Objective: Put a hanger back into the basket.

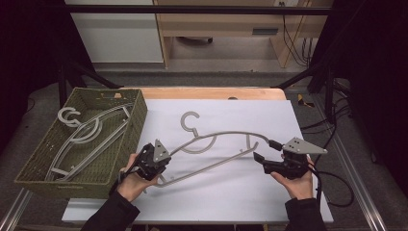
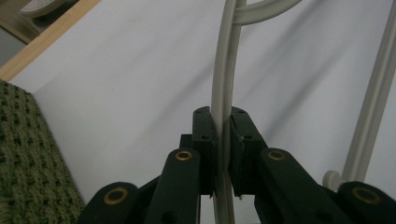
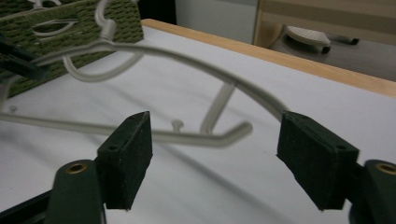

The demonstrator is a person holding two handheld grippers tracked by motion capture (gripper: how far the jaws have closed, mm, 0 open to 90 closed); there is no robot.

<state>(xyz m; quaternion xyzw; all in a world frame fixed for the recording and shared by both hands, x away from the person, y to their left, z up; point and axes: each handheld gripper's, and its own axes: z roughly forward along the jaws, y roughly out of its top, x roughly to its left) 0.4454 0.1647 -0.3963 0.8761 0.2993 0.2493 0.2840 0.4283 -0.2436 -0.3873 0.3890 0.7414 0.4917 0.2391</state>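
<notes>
The worktop (image 1: pixel 216 202) lay under a pale sheet, with a wooden edge showing along its far side. At your left sat the green woven basket (image 1: pixel 29 171), holding several grey hangers (image 1: pixel 91 137) stacked in a loose heap. The grey hanger (image 1: pixel 216 136) you were working with stretched across the middle of the sheet, its hook pointing away from you and toward the basket, its curved top bar running from your left gripper to your right one. Your left gripper (image 2: pixel 223 154) had its fingers (image 2: pixel 204 140) clamped tight on that hanger's left end, the thin bar pinched right between the pads in the left gripper view. Your right gripper (image 3: pixel 224 163) had its fingers (image 3: pixel 126 154) spread wide apart, nothing pressed between them; in the right gripper view the hanger's right end sat just beyond the gap, clear of both pads. In the high view your right hand (image 1: pixel 296 185) held that gripper just beside the hanger's right tip.
</notes>
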